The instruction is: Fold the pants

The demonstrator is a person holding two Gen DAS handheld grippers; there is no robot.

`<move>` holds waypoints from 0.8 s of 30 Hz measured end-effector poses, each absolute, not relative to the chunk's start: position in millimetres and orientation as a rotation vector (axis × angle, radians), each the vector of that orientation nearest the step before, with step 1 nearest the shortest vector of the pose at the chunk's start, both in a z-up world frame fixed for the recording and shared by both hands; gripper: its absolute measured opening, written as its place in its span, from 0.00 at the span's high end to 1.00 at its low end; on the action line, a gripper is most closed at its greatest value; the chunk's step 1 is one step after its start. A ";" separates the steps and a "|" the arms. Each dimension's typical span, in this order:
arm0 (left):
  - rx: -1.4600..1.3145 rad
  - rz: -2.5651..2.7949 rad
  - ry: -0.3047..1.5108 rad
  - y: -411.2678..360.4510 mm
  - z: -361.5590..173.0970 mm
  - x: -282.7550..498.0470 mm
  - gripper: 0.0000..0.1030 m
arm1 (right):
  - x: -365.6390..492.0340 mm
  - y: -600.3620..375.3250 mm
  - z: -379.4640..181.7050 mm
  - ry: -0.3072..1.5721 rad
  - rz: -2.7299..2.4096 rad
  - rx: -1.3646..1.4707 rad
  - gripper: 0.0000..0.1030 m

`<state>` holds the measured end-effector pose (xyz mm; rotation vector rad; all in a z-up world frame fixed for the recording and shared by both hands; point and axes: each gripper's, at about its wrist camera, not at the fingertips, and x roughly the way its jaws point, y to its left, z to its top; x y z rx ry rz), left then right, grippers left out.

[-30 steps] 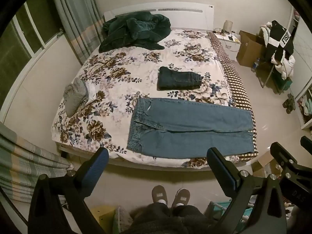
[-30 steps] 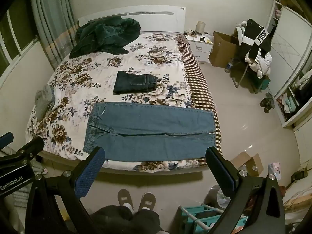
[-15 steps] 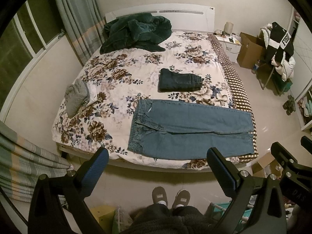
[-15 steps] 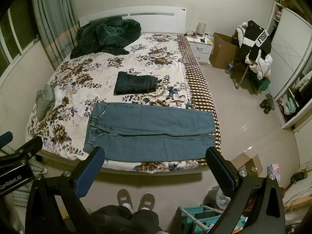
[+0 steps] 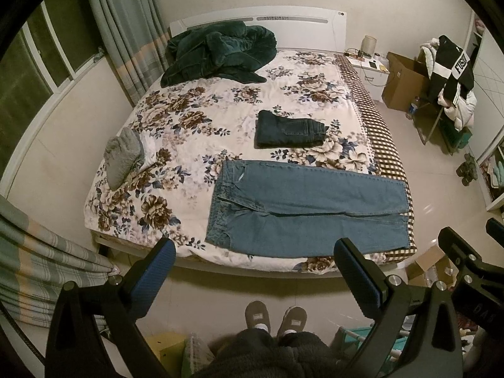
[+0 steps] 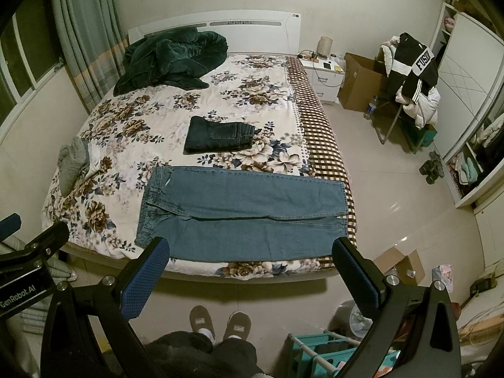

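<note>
From the left wrist camera we see our left gripper (image 5: 253, 250) held above the floor in front of the bed (image 5: 283, 271), its blue-padded fingers (image 5: 151, 271) spread wide and holding nothing. The light blue jeans (image 5: 308, 208) lie flat along the near edge of the floral bedspread (image 5: 201, 119), waistband to our left, hems at the right edge beside the checked border. A folded pair of dark jeans (image 5: 289, 129) rests just beyond them, and a grey garment (image 5: 123, 154) sits well to the left. We judge the first risk to be here: the jeans lie so close to the edge that a careless pull on the waistband could drag them off the bed.

From the right wrist camera our right gripper (image 6: 250, 249) is likewise wide apart and empty, hanging short of the light blue jeans (image 6: 245, 211). The hems (image 6: 341, 211) reach the bed's right side. If we pinch only the top layer there, the legs could separate and the fold go crooked. Sweeping a leg over too far could also knock the dark jeans (image 6: 220, 135), near as they are. The green blanket (image 6: 170, 60) by the headboard is well clear.
</note>
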<state>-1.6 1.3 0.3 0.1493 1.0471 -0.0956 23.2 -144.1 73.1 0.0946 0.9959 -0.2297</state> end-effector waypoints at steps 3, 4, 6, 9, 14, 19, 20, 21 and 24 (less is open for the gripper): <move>0.147 -0.095 1.046 1.2 0.2 -1.5 0.00 | 23.3 -144.7 73.2 0.995 -0.229 0.093 0.00; 0.148 -0.095 1.047 1.1 0.2 -1.5 0.00 | 23.2 -144.7 73.3 0.995 -0.229 0.093 0.00; 0.147 -0.094 1.047 1.5 0.5 -2.1 0.00 | 23.1 -145.1 73.4 0.994 -0.228 0.093 0.00; 0.149 -0.095 1.045 1.2 0.2 -1.5 0.00 | 22.8 -145.2 73.7 0.995 -0.228 0.093 0.00; 0.147 -0.094 1.045 1.3 0.3 -1.5 0.00 | 22.5 -145.4 73.9 0.994 -0.229 0.093 0.00; 0.146 -0.094 1.042 3.2 0.6 -2.9 0.00 | 22.1 -145.6 74.3 0.993 -0.228 0.093 0.00; 0.146 -0.094 1.042 4.0 0.9 -3.3 0.00 | 22.4 -145.7 74.3 0.994 -0.228 0.092 0.00; 0.146 -0.093 1.041 4.5 0.9 -3.9 0.00 | 22.4 -145.8 74.4 0.994 -0.228 0.092 0.00; 0.147 -0.095 1.042 4.5 0.7 -3.7 0.00 | 22.2 -145.9 74.6 0.994 -0.228 0.092 0.00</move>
